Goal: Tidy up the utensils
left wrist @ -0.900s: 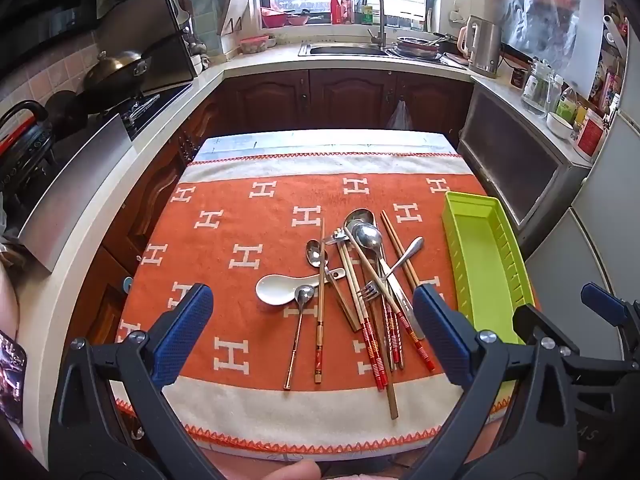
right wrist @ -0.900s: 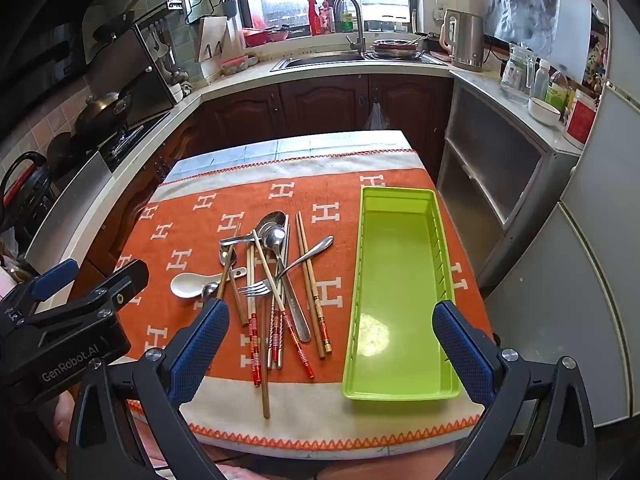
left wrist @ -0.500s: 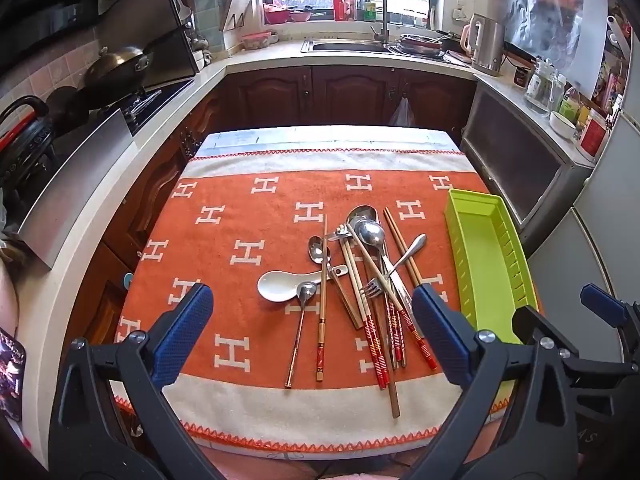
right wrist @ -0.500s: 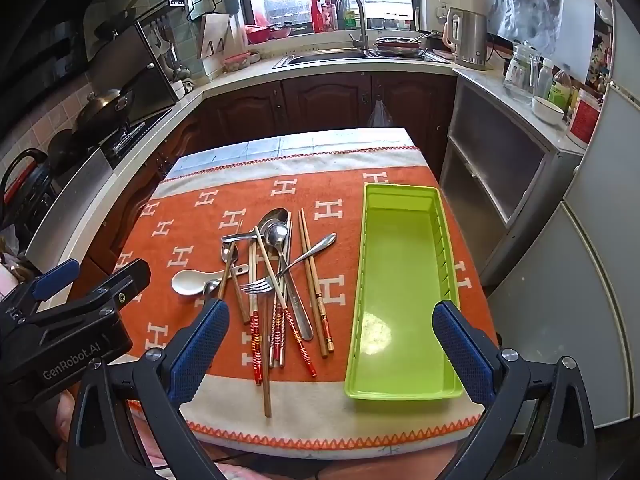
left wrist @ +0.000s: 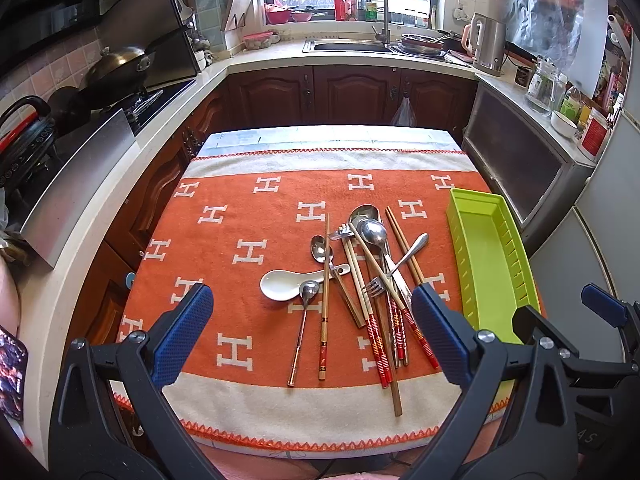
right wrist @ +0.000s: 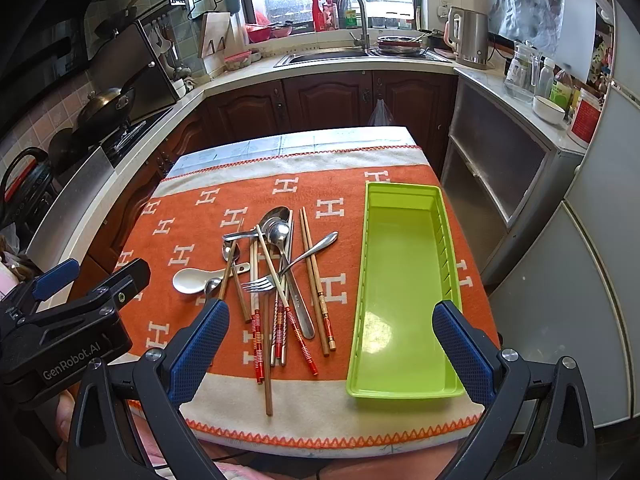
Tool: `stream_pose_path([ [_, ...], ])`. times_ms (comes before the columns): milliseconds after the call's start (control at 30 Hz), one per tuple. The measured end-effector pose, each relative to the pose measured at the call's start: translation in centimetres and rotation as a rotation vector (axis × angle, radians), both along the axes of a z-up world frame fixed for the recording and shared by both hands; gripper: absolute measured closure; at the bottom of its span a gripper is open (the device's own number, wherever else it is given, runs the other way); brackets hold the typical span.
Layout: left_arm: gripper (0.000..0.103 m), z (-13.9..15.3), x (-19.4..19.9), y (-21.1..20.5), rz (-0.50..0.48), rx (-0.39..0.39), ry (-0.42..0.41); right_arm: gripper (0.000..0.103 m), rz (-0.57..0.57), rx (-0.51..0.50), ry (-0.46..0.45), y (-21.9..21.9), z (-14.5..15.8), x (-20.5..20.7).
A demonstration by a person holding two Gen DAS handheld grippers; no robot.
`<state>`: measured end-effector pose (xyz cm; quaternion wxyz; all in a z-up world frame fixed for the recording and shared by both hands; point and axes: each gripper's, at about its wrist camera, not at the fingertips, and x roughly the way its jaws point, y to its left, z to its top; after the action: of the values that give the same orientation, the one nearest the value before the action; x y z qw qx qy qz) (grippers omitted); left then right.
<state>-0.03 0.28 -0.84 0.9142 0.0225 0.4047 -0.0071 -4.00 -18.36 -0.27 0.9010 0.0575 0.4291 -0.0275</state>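
orange towel with white h pattern and cream borders (left wrist: 248,216) — spread over the small table, zigzag orange stitching along near and far edges.

lime-green rectangular plastic tray (right wrist: 404,280) — lies on the right part of the towel, long side running near to far, nothing inside; its slotted right wall shows in the right wrist view.

heap of mixed utensils (left wrist: 360,276) — centre of the towel, just left of the tray and apart from it. contents:
- white ceramic soup spoon (left wrist: 280,285), at the left of the heap, bowl to the left.
- small steel spoon with thin handle (left wrist: 304,320), bowl touching the ceramic spoon, handle pointing near.
- steel fork (right wrist: 288,270), lying diagonally across the heap, tines to the near left.
- 2 large steel spoons (left wrist: 368,224), bowls at the far end, overlapping.
- wooden chopsticks with red-banded ends (right wrist: 280,320), several, crossed under and over the steel pieces, red ends pointing near.
- plain wooden chopstick (right wrist: 267,360), reaching nearest, onto the cream border.

left gripper (left wrist: 312,340) — blue-padded tongs spread wide, holding nothing, above the near edge of the towel.

right gripper (right wrist: 328,352) — tongs likewise spread wide, holding nothing, framing the near ends of the chopsticks and tray.
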Motion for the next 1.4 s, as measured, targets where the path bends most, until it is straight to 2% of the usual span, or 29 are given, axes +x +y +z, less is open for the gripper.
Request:
stream_pose_path([
  [500, 0.009, 0.5, -0.4, 0.3, -0.002, -0.004, -0.004, 0.000, 0.000, -0.001, -0.001, 0.0, 0.1, -0.1],
  [1400, 0.009, 0.7, -1.1, 0.4, 0.000, -0.003, -0.002, 0.000, 0.007, 0.006, -0.001, 1.0, -0.3, -0.5],
])
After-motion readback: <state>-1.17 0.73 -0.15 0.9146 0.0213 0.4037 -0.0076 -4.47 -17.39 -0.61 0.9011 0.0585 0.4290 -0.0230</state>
